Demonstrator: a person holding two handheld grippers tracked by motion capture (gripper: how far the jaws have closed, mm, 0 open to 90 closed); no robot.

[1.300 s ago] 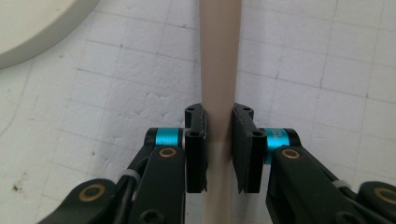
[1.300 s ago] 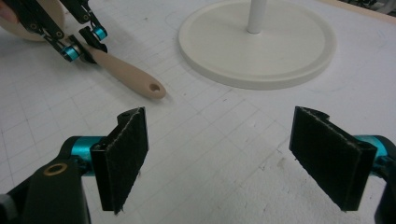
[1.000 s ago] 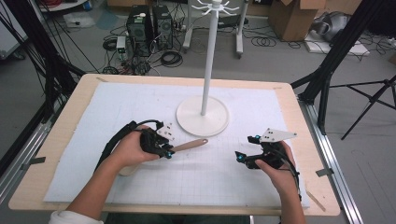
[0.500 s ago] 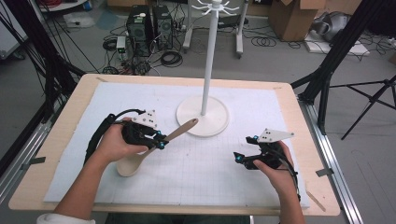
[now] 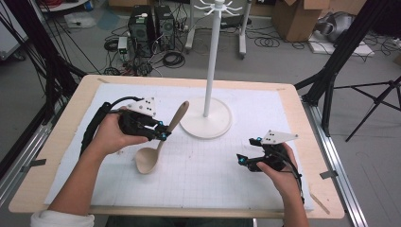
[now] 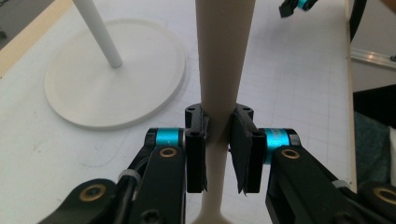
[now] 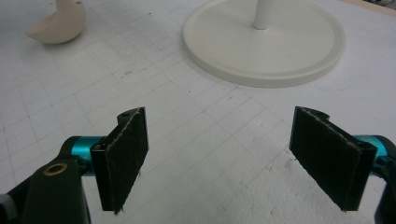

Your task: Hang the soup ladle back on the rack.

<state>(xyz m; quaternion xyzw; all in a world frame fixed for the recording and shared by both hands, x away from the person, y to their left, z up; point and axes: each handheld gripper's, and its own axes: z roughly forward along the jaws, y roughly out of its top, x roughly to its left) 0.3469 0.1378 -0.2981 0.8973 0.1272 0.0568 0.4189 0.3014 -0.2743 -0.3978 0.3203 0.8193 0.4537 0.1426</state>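
The left tool (image 5: 163,136) is clamped on the handle of a wooden spoon (image 5: 161,142), with both pads pressed flat against the handle's narrow part, as the left gripper view shows (image 6: 219,140). In the high view the spoon is tilted: its bowl hangs low near the white mat (image 5: 213,175) at the person's side, while the handle's free end points up and away toward the white stand (image 5: 206,120). The spoon's bowl looks to be at or just above the mat; whether it touches cannot be told. The handle's end is near the stand's round base but apart from it.

The right tool (image 5: 246,161) sits low over the mat on the right side of the table (image 5: 71,137), well apart from the spoon. Its 2 pads stand wide apart with nothing between them, and bare mat shows in the gap in the right gripper view (image 7: 219,158). That view also shows the spoon's bowl (image 7: 58,21) far off at the upper left and the stand's base (image 7: 264,44) ahead.
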